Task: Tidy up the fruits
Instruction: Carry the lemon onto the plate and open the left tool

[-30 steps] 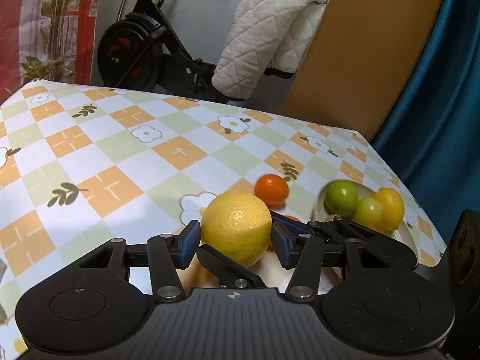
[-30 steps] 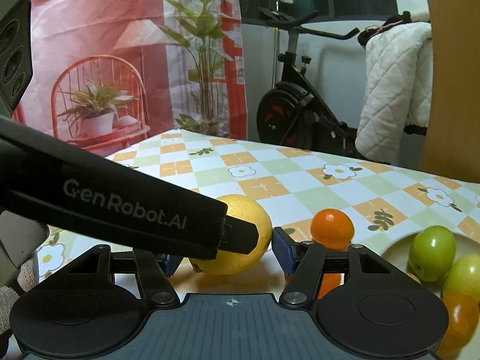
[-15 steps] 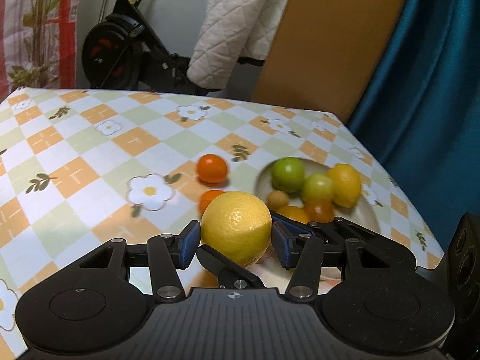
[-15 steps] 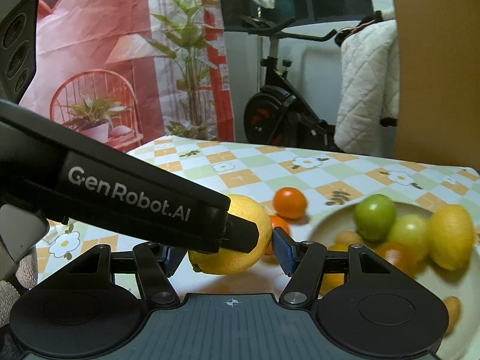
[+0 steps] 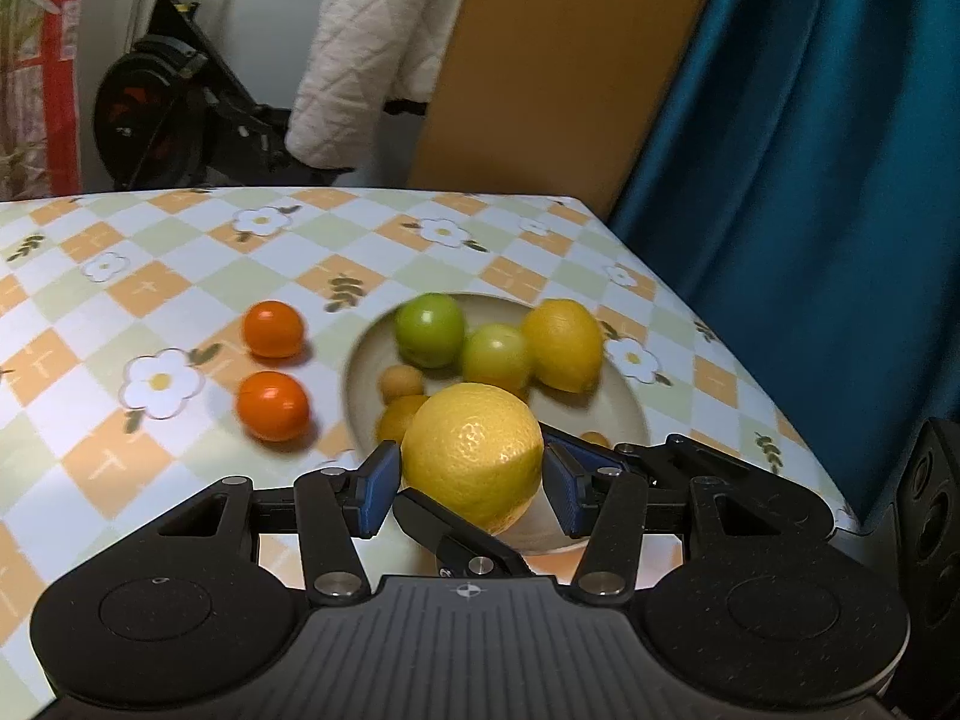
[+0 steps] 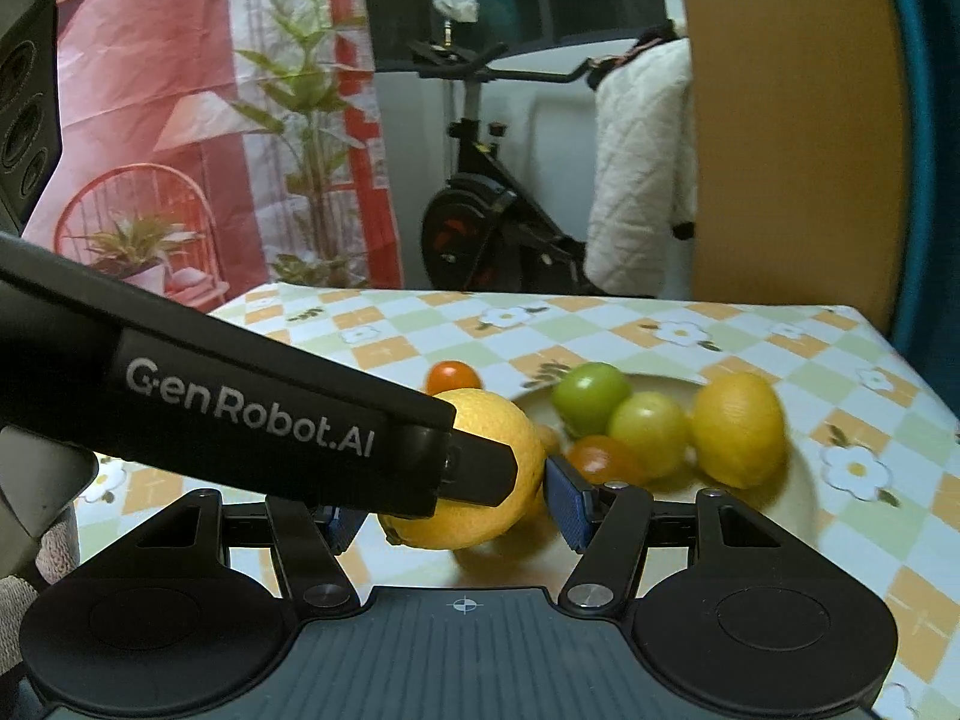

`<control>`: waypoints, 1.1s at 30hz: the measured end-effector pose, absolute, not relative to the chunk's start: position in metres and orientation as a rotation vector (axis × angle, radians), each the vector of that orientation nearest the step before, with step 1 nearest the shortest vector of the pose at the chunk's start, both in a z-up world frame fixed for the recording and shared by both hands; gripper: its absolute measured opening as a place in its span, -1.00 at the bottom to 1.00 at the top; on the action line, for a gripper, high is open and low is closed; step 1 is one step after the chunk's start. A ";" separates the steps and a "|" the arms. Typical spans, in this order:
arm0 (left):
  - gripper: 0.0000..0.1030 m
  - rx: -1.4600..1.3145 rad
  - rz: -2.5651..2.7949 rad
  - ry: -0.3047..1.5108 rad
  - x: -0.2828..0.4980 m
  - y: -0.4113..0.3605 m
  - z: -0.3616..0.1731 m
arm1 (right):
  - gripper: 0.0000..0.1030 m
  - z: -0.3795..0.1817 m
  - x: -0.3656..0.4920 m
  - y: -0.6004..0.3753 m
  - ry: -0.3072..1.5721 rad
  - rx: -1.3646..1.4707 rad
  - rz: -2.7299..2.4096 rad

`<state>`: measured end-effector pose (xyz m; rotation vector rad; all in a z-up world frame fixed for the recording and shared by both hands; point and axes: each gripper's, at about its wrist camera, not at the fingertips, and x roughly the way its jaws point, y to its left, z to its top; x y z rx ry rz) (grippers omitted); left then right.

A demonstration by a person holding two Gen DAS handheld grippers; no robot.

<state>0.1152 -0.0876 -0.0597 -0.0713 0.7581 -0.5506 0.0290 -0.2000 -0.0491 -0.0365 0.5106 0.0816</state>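
Left wrist: left gripper (image 5: 471, 477) fingers clamp the big yellow citrus (image 5: 472, 452), plate (image 5: 624, 414) of fruit just beyond.
Right wrist: right gripper (image 6: 456, 504) fingers wide, empty.
Risk: released early, citrus may roll across the bench (image 5: 180, 252).

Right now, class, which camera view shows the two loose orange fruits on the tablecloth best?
The left wrist view: both orange fruits sit unobstructed on the tablecloth, left of the plate. The right wrist view shows only one, partly hidden behind the held yellow fruit; the second is hidden.
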 end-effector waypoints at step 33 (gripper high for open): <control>0.04 0.065 -0.646 0.827 0.167 -0.170 -0.072 | 0.06 -0.066 0.072 -0.284 0.575 0.031 -0.057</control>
